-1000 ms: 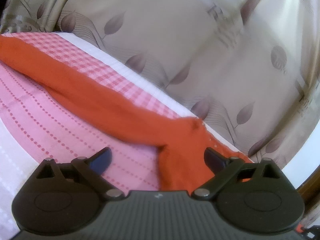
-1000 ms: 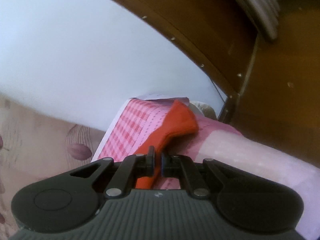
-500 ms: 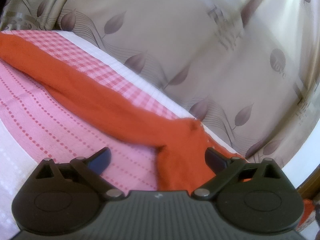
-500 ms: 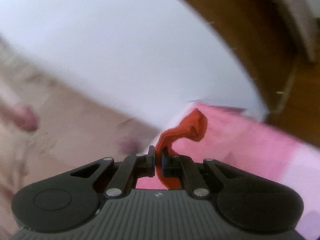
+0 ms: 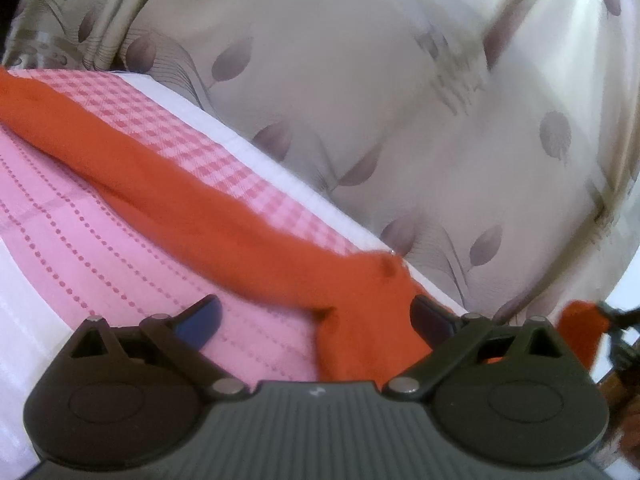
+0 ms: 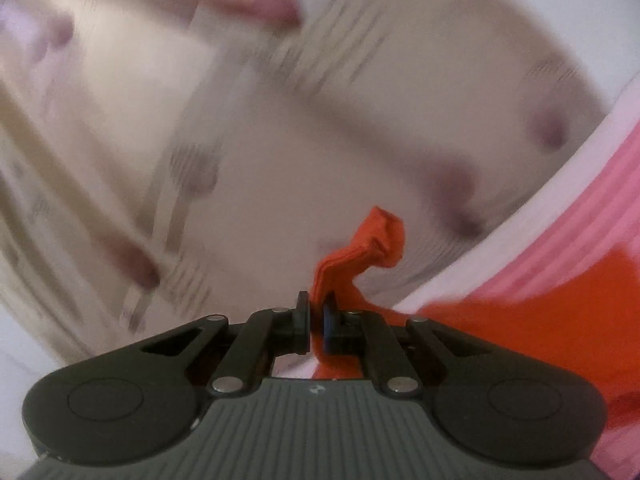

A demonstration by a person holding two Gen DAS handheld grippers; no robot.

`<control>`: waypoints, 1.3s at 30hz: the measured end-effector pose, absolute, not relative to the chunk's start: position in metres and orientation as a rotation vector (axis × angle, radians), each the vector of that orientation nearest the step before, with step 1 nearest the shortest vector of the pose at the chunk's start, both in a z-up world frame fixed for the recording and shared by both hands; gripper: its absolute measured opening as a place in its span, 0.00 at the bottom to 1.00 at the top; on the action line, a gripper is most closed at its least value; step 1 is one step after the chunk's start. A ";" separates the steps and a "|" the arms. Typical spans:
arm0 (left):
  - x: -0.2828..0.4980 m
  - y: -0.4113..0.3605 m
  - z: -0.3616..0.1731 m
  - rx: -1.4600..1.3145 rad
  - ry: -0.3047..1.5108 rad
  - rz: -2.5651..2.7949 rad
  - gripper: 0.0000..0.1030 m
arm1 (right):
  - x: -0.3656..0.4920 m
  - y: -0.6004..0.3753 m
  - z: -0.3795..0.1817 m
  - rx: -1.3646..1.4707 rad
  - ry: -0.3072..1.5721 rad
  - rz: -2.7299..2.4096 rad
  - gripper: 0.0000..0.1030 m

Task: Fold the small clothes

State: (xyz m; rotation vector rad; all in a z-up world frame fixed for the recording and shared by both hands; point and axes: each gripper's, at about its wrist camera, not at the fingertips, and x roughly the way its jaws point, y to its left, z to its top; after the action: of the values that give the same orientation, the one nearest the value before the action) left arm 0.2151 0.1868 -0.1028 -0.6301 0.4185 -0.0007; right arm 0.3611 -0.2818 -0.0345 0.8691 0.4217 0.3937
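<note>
- My right tool [image 6: 318,312] is clenched on one end of the orange garment [image 5: 208,204], with the pinched tip sticking up past the jaws.
- My left tool [image 5: 316,318] is released, jaws wide, resting over the garment's near end on the pink bedsheet [image 5: 80,248]; the rest lies stretched across the bed toward the curtain [image 5: 360,80].
- I judge the fold is mid-carry: next I need to bring the lifted end over the lying part and lay it down aligned before letting go.
</note>
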 end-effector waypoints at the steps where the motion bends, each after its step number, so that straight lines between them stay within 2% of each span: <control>1: 0.216 0.188 -0.103 -0.633 0.419 -0.001 0.98 | 0.365 -0.264 -0.040 0.864 0.439 0.414 0.09; 7: 0.218 0.190 -0.103 -0.646 0.411 -0.003 0.98 | 0.377 -0.180 -0.078 0.845 0.550 0.469 0.09; 13: 0.218 0.192 -0.103 -0.662 0.410 -0.005 0.98 | 0.382 -0.137 -0.105 0.761 0.626 0.472 0.11; 33: 0.219 0.195 -0.104 -0.690 0.410 0.001 0.99 | 0.398 -0.083 -0.130 0.723 0.772 0.597 0.17; 34: 0.219 0.195 -0.104 -0.690 0.411 0.000 0.99 | 0.398 -0.083 -0.131 0.735 0.780 0.627 0.18; 37: 0.219 0.195 -0.103 -0.687 0.411 -0.006 0.99 | 0.384 -0.097 -0.120 0.763 0.706 0.669 0.40; 39: 0.219 0.194 -0.102 -0.682 0.405 -0.022 0.99 | 0.365 -0.119 -0.107 0.788 0.630 0.692 0.47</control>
State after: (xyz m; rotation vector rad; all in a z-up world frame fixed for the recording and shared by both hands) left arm 0.2192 0.1943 -0.1021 -0.6815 0.4046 -0.0221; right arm 0.3648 -0.1186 -0.1072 0.7878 0.6296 0.6916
